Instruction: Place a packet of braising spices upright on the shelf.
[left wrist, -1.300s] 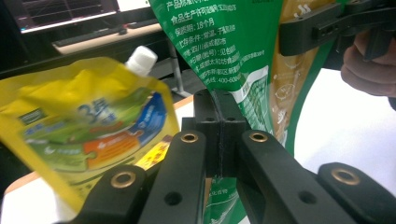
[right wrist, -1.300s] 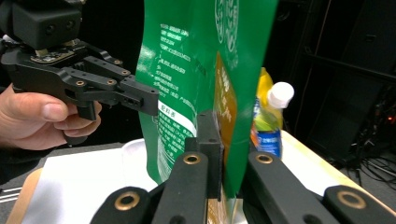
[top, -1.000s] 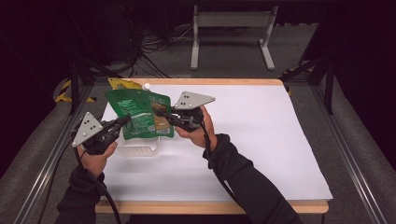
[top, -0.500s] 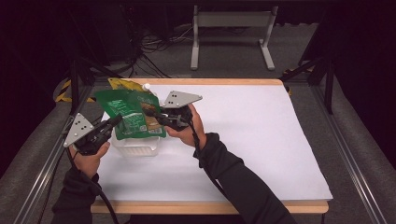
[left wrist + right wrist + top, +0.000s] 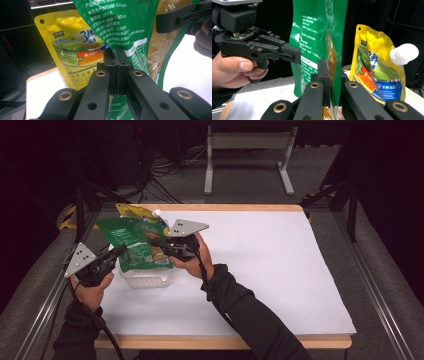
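A green snack bag (image 5: 132,240) hangs in the air between both grippers, standing nearly upright. My left gripper (image 5: 121,251) is shut on its left edge; the left gripper view shows the jaws pinching the bag's (image 5: 120,22) seam. My right gripper (image 5: 156,243) is shut on the opposite edge, and in the right gripper view the bag (image 5: 317,30) rises from between the closed jaws. A clear plastic container (image 5: 146,278) sits on the white table just below the bag. The left gripper (image 5: 287,57), held by a hand, appears in the right gripper view too.
A yellow spouted pouch (image 5: 131,211) with a white cap (image 5: 157,213) stands behind the bag at the table's back left corner; it is also in the gripper views (image 5: 75,50) (image 5: 374,72). The white sheet (image 5: 270,270) covers the table to the right. Metal rails flank the table.
Both grippers have carried the green bag leftward, and the bag now stands more upright above the clear container. Both stay shut on it.
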{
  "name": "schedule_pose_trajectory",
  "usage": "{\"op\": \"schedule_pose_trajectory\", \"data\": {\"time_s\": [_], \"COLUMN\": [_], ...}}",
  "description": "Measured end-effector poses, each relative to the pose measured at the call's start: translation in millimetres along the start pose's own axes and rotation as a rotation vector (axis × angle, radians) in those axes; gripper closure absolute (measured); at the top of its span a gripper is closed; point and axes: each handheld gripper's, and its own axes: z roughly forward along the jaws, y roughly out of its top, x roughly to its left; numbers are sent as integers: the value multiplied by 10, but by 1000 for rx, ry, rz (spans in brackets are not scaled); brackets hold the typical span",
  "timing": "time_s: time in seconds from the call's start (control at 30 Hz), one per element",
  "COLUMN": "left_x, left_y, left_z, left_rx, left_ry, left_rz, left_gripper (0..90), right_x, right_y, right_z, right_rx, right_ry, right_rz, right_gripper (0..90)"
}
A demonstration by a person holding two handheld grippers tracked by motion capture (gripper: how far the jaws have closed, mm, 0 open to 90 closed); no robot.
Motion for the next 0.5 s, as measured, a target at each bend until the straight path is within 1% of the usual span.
{"op": "schedule_pose_trajectory", "data": {"time_s": [0.03,0.17,0.2,0.27,0.3,0.4,0.47,0.5], "left_x": [3,8,8,7,11,15,25,13], "left_y": [-10,-31,-36,-49,-60,-84,-101,-112], "left_z": [6,15,14,8,2,-2,-10,-9], "left_rx": [1,5,5,9,18,32,43,44], "left_ry": [-1,-1,-1,-2,-5,6,-7,-8], "left_rz": [-4,-9,-12,-5,-4,2,4,2], "left_gripper": [898,899,898,898,899,899,899,900], "right_x": [0,-7,-4,-6,-7,-12,-9,-9], "right_y": [0,-47,-52,-63,-73,-118,-150,-172], "right_z": [0,16,18,25,29,59,75,75], "right_rx": [0,-6,-7,-7,-5,14,45,50], "right_ry": [0,11,8,12,14,14,22,17], "right_rz": [0,40,39,44,46,54,44,39], "right_gripper": [892,891,891,891,891,887,876,876]}}
